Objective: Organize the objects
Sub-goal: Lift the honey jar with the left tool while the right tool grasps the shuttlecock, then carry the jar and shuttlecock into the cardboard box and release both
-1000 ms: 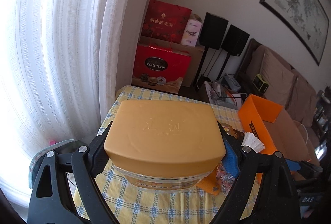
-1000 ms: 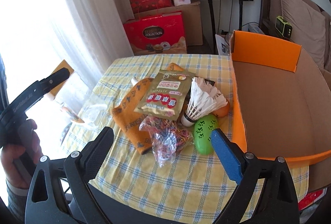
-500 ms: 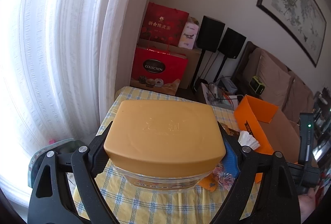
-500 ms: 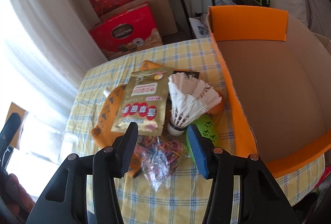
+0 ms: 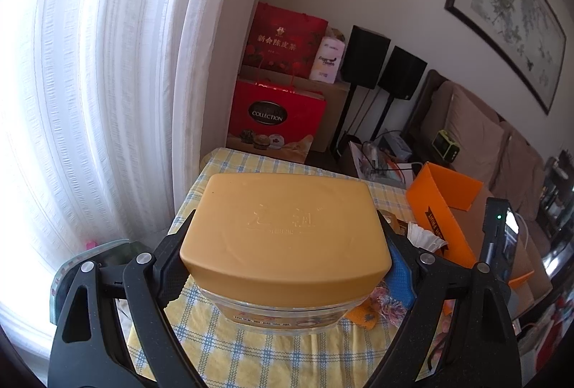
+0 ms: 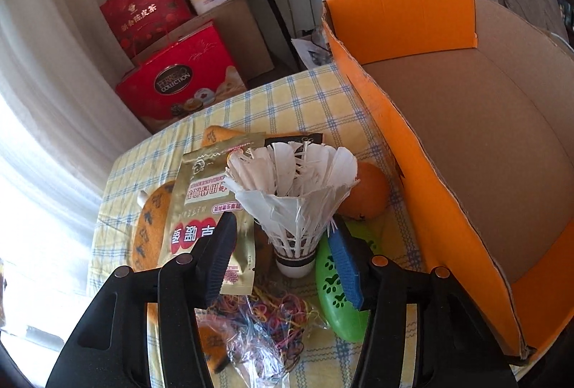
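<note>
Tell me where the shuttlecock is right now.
In the right wrist view the shuttlecock stands cork-down on the checked tablecloth, between the gold snack pouch and the green paw-print case, with the right gripper framing it.

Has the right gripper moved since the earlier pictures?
Yes. The right gripper has come forward and down toward the shuttlecock, which now looks larger and sits between its narrowed fingers; the orange box also looms closer.

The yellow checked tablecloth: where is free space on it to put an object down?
The tablecloth is bare along its far edge, between the shuttlecock and the red gift boxes behind. The orange cardboard box shows a bare floor. It is crowded in the middle: gold pouch, orange fruit, green case, rubber bands.
</note>
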